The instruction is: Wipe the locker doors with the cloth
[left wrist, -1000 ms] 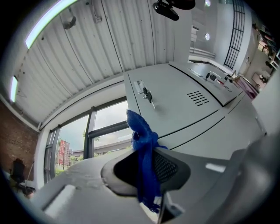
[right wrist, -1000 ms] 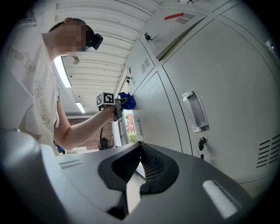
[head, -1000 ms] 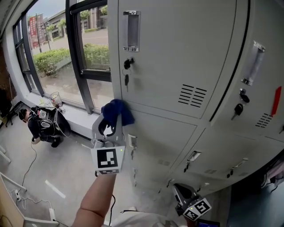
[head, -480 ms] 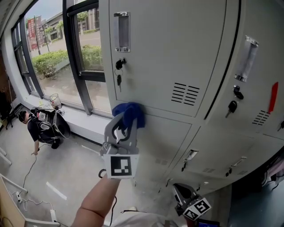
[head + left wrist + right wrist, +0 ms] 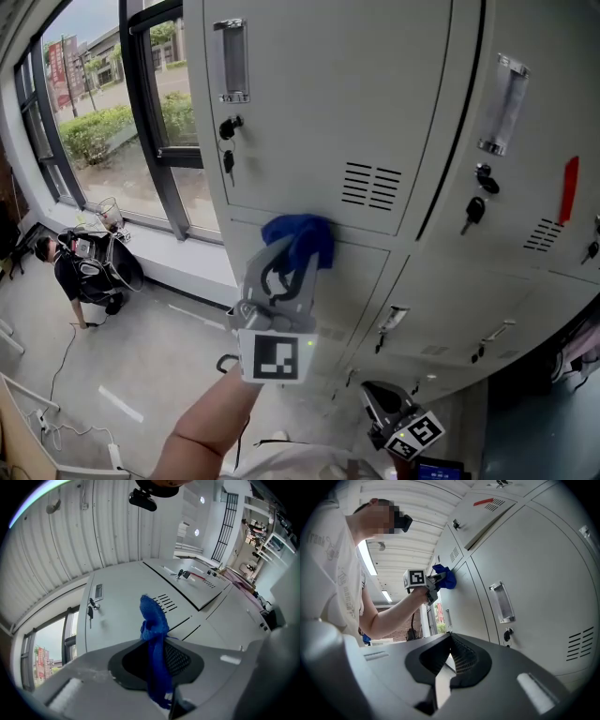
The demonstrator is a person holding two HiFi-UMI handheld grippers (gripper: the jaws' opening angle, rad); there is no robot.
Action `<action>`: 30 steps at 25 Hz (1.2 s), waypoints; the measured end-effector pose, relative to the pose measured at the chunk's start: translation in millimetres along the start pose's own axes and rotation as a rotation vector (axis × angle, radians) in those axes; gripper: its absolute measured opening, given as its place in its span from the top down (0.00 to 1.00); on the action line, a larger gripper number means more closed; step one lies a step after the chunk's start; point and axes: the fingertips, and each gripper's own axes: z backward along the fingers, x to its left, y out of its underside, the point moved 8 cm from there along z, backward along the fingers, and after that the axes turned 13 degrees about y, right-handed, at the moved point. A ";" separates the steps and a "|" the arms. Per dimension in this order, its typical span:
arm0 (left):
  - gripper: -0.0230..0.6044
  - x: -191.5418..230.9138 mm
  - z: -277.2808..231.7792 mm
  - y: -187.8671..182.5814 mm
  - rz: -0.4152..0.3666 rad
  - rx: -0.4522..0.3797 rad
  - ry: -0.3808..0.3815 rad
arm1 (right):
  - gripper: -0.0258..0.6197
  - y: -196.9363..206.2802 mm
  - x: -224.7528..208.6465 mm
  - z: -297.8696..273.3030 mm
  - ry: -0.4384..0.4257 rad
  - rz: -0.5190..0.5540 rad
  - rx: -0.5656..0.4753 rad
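Your left gripper [image 5: 284,261] is raised to the bank of grey locker doors [image 5: 319,103], and its fingers are clamped on the blue cloth [image 5: 302,238]. In the left gripper view the cloth runs up between the two fingers and bunches out beyond their tips. That bunch presses against the lockers at the seam between the upper left door and the door below it [image 5: 352,281], just under the vent slots [image 5: 371,186]. The lock with its hanging key [image 5: 228,161] and the recessed handle [image 5: 232,59] of the upper door sit up and to the left of the cloth, well apart from it.

Your right gripper [image 5: 386,410] hangs low at the bottom of the head view, near the foot of the lockers and touching none of them. Its fingers are together with nothing between them.

A red strip [image 5: 568,188] marks a door far to the right. At the left, a person [image 5: 86,272] crouches on the floor below the window [image 5: 98,117].
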 end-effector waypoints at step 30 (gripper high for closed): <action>0.83 -95.1 -37.0 -5.6 -0.216 -0.063 0.205 | 0.95 4.3 -3.8 6.7 0.043 -0.020 0.012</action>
